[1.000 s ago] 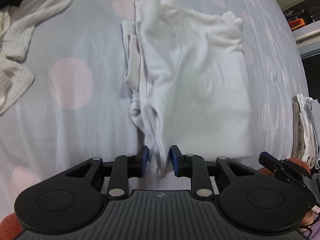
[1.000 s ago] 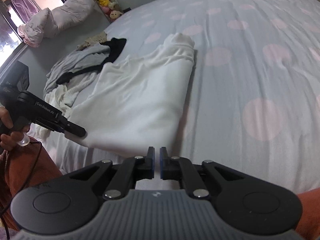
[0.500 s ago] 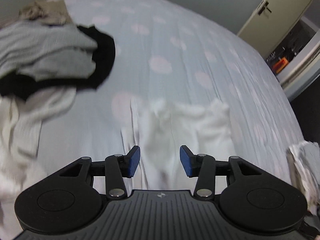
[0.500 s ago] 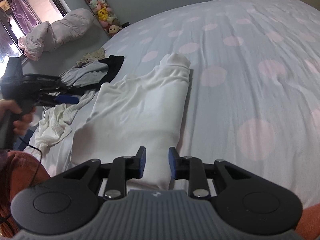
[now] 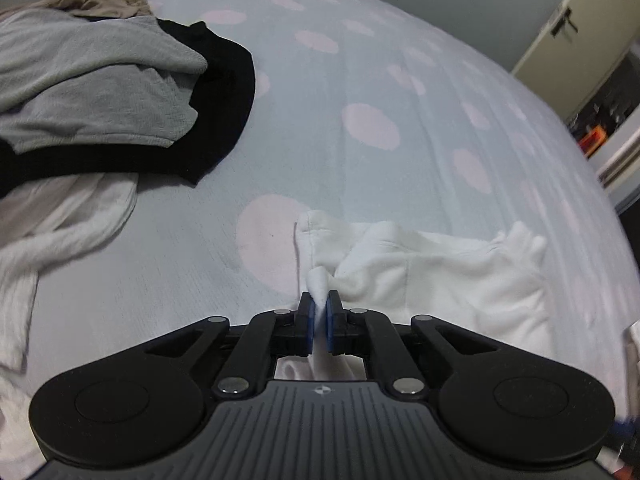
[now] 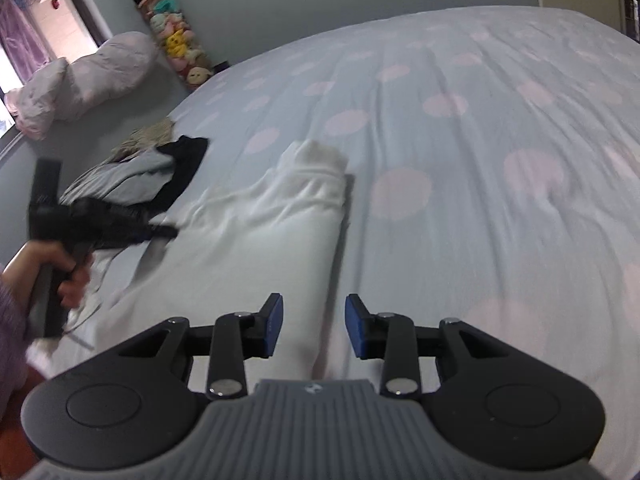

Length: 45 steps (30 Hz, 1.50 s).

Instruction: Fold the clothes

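Pinching a ridge of the white garment, left gripper is clamped on it w/ fingers closed. Right gripper fingers opening, straddling the garment's near edge, not gripping. Garment lies partly folded on bed; grey/black pile not yet folded.

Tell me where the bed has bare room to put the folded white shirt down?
The widest bare patch of the dotted bedsheet lies right of the white shirt, running to the far edge. A narrower strip shows beyond the shirt, between it and the black garment. The left side is crowded: the grey garment and other clothes are heaped there.
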Tool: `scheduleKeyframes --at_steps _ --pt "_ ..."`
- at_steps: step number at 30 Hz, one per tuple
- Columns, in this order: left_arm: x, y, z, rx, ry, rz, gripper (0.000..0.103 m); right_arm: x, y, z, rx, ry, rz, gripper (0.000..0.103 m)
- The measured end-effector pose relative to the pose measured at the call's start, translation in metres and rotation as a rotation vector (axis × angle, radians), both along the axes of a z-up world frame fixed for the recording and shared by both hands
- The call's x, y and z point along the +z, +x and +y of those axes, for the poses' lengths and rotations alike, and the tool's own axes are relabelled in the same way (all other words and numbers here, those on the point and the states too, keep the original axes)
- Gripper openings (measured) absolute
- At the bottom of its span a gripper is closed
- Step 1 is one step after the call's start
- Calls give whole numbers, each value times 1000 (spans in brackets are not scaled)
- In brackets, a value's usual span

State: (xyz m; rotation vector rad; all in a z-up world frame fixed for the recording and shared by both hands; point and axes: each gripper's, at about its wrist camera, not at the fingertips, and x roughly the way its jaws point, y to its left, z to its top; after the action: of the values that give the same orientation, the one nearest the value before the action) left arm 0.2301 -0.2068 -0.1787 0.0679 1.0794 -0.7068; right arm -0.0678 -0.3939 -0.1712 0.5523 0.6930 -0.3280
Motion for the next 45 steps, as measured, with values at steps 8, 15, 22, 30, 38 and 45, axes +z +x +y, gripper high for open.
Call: scheduleKeyframes --at_steps 8,15,22,30,38,45 --pt "-9 15 -12 -72 65 -16 13 -4 65 -64 -31 60 -12 41" --pt "-15 26 -17 -101 53 -4 15 -16 114 -99 -27 124 -19 41" --pt "-20 36 -19 -103 20 21 14 -38 139 -112 -24 241 -16 20" --pt "-19 34 -21 -120 34 3 14 -1 150 -116 24 106 -85 8" --pt "-15 36 -17 -83 16 -43 13 -3 151 -121 -47 44 -17 13" --pt "1 53 8 60 -71 -13 28 0 128 -101 -9 19 8 38"
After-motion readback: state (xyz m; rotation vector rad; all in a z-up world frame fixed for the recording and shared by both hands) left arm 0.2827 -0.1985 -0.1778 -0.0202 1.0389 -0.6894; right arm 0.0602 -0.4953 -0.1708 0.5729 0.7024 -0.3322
